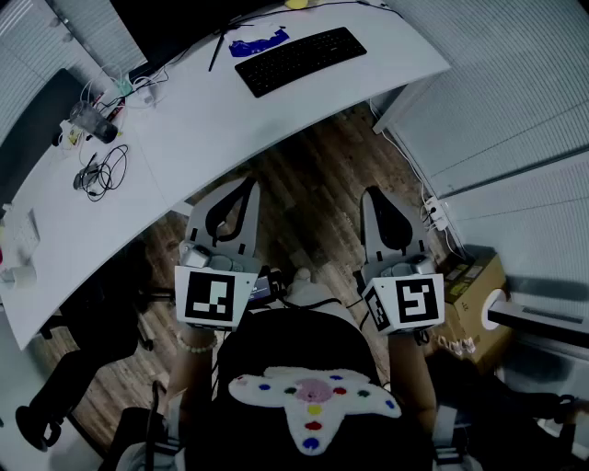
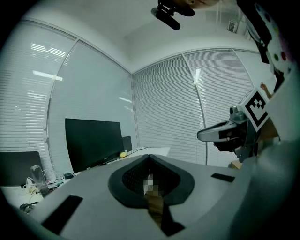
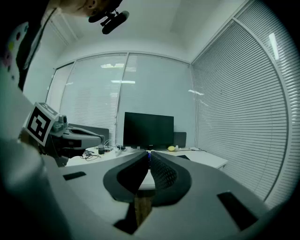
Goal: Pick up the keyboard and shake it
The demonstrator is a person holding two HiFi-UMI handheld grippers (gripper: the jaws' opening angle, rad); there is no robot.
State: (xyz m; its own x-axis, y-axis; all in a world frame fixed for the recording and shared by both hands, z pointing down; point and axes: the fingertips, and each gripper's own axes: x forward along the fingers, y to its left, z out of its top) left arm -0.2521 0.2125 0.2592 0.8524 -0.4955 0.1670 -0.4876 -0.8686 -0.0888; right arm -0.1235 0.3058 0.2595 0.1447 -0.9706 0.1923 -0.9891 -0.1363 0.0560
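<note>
The black keyboard lies on the curved white desk at the far side, in front of the dark monitor. Both grippers hang close to the person's body above the wooden floor, well short of the desk and of the keyboard. My left gripper points forward with its grey jaws pressed together and nothing between them. My right gripper is likewise shut and empty. In the left gripper view the shut jaws meet at the tip of the left gripper, and the right gripper shows off to the side.
A black monitor stands at the desk's back edge, with a blue item and a yellow object near the keyboard. Cables and a cup sit at the desk's left. A cardboard box and power strip are on the floor.
</note>
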